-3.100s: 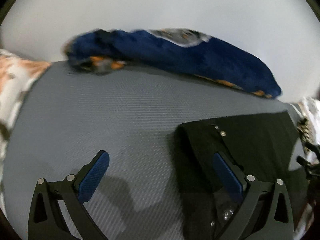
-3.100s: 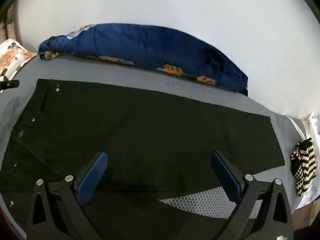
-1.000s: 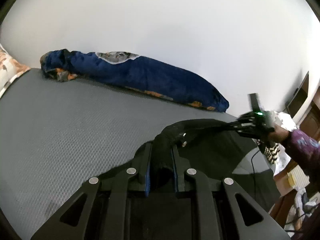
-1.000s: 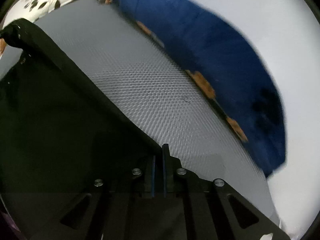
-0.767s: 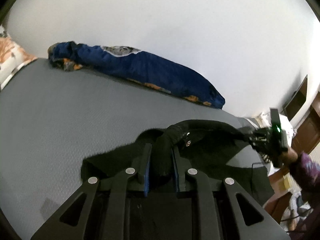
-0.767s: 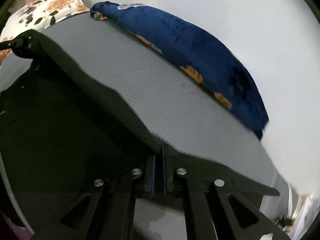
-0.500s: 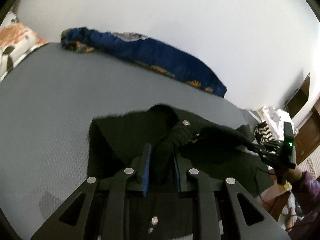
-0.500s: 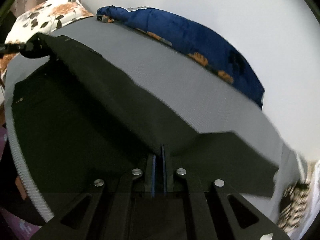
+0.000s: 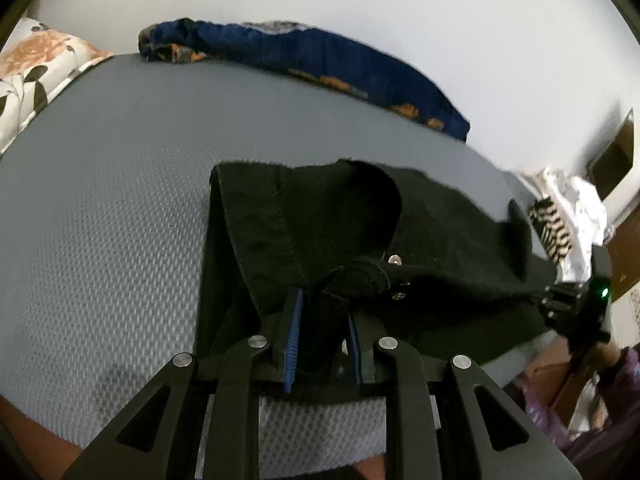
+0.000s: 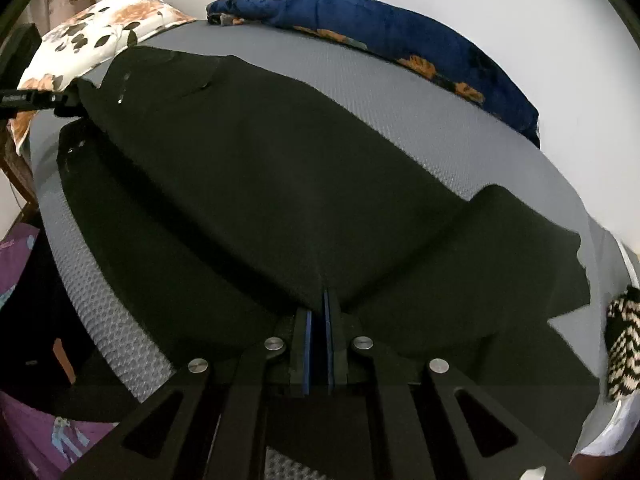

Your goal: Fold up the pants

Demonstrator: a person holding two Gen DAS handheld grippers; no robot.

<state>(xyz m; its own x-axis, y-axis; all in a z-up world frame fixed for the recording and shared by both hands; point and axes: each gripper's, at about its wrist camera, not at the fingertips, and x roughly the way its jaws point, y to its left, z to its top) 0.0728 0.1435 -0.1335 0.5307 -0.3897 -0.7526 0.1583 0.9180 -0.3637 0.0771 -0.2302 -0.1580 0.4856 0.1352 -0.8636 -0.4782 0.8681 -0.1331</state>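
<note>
1. Left gripper (image 9: 320,328): its blue fingers (image 9: 291,344) pinch a thick bunch of the black pants (image 9: 320,224) at the top end, near the shiny snaps (image 9: 395,258)
2. The pants lie on the grey bed (image 9: 120,200), w/ one long side lifted up and over the flat part. Blue blanket (image 9: 320,56) is far back by the wall, flowery pillow (image 9: 36,64) at the left edge
3. Right gripper (image 10: 318,320): its fingers (image 10: 306,340) are pressed nearly together, pinching a thin edge of the pants (image 10: 280,184) further down the leg. Striped cloth (image 10: 620,344) sits just off to the right, not touching
4. To do this step well, I think: bring both hands across at the same speed, keep the cloth pulled straight btw them so it doesn't sag
5. Lay the lifted edge right on top of the far edge, low & slow, then let go. Careful: the thick bunch on the left could leave a lump, so smooth it
</note>
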